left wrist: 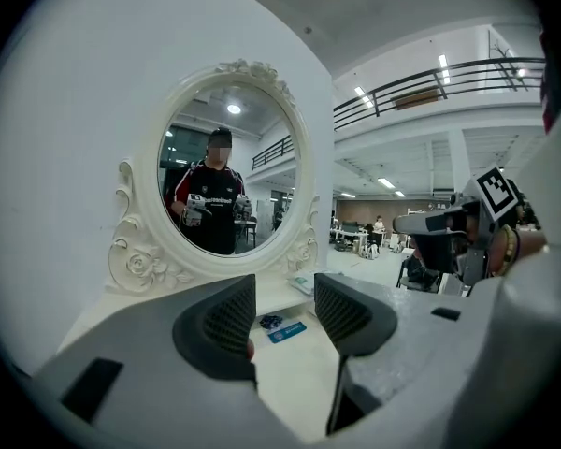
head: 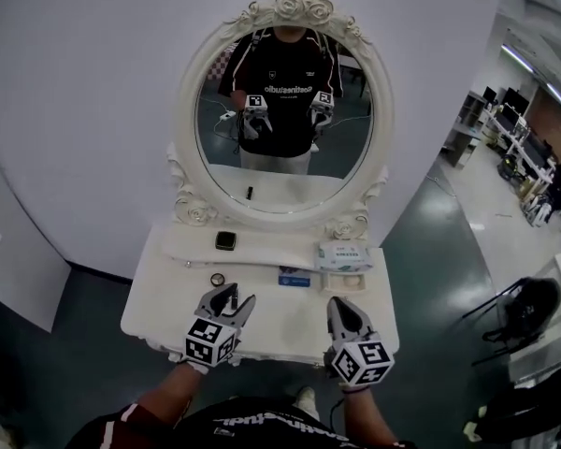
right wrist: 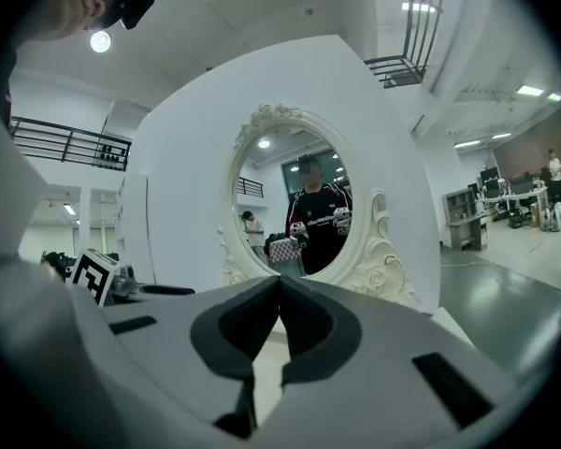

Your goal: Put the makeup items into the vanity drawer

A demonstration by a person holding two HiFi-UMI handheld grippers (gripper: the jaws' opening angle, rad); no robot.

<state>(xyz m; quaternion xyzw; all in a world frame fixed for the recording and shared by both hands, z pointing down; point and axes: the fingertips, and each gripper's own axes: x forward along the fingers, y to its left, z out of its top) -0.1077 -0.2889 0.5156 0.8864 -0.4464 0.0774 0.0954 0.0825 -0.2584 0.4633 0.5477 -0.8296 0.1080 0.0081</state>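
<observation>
White table [head: 282,324] held a black makeup case [head: 225,240] and a small round thing [head: 217,280] below the mirror [head: 285,110]. The left gripper [head: 232,297] had its jaws apart and empty. The right gripper [head: 340,305] had its jaws together.

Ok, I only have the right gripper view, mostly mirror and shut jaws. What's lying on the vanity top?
Observer: In the head view, a dark square compact sits at the back of the vanity top, with a white pack to its right.
Operator: Anything closer to the grippers?
Observer: A small round item lies just ahead of the left gripper, and a blue packet lies mid-table.
Operator: Is the left gripper holding something?
Observer: No, its jaws stand apart with nothing between them.
</observation>
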